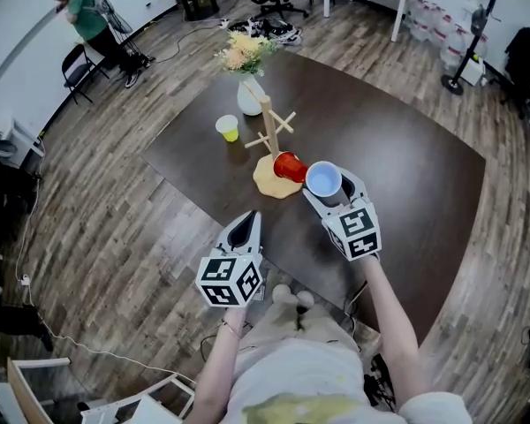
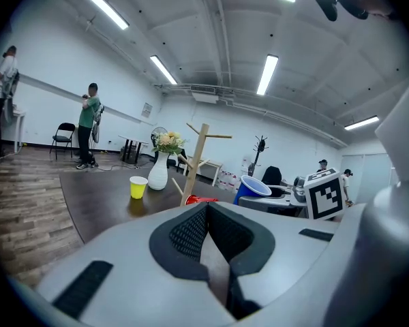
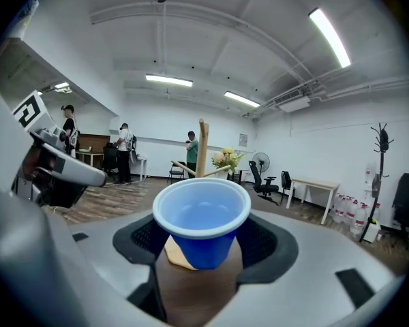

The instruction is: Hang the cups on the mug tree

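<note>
A wooden mug tree (image 1: 270, 132) stands on a round base mid-table, its pegs bare. A red cup (image 1: 289, 166) lies on its side on that base. Further left stands a yellow cup (image 1: 228, 128), upright. My right gripper (image 1: 326, 189) is shut on a blue cup (image 1: 323, 180), held upright above the table just right of the tree; the cup (image 3: 201, 225) sits between the pads with the tree (image 3: 202, 148) behind it. My left gripper (image 1: 246, 220) hangs near the table's front edge, jaws shut on nothing (image 2: 206, 207).
A white vase of flowers (image 1: 250, 95) stands behind the tree. The dark table's (image 1: 406, 175) near edge runs under both grippers. A person (image 1: 88, 16) stands by chairs at the far left; office chairs and a desk line the back.
</note>
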`<action>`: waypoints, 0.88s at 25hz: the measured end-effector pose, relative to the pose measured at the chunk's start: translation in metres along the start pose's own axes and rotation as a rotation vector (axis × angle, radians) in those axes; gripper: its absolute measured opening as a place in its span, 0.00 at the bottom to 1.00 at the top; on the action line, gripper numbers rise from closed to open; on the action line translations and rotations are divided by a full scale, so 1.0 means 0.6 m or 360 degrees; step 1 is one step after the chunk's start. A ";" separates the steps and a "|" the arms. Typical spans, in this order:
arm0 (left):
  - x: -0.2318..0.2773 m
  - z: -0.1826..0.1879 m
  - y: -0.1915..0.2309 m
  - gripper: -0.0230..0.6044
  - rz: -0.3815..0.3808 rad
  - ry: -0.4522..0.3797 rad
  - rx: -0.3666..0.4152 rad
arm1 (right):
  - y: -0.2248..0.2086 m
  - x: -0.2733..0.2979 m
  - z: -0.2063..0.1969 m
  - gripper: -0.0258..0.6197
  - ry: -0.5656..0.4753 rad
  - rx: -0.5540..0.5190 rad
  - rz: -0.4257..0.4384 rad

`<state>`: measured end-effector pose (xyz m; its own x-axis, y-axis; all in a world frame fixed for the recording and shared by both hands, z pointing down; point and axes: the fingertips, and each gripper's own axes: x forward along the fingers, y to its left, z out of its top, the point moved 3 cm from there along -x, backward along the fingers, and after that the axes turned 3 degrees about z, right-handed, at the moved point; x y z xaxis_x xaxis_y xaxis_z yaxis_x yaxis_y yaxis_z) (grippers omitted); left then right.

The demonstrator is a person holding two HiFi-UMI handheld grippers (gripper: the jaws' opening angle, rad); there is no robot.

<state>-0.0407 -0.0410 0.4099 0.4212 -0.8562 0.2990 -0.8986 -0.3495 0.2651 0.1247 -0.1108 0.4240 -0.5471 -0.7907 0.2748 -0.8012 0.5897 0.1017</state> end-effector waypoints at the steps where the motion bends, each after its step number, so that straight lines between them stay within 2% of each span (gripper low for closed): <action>1: 0.003 0.004 0.003 0.07 -0.0009 0.0002 -0.0002 | -0.006 0.003 0.004 0.52 0.0012 -0.0009 -0.0027; 5: 0.018 0.023 0.012 0.07 -0.0049 0.0001 0.0003 | -0.033 0.018 0.042 0.52 0.0045 -0.0107 -0.0127; 10: 0.037 0.039 0.021 0.07 -0.0108 0.0000 0.0022 | -0.057 0.043 0.057 0.52 0.0063 -0.0179 -0.0182; 16: 0.055 0.052 0.022 0.07 -0.0170 0.0002 0.0040 | -0.072 0.069 0.050 0.52 0.0178 -0.0320 -0.0195; 22: 0.065 0.058 0.026 0.07 -0.0184 0.0012 0.0039 | -0.089 0.089 0.055 0.52 0.0225 -0.0450 -0.0187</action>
<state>-0.0426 -0.0934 0.3936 0.5233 -0.8067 0.2745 -0.8466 -0.4553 0.2758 0.1300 -0.1900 0.4019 -0.4001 -0.8370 0.3732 -0.7468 0.5339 0.3966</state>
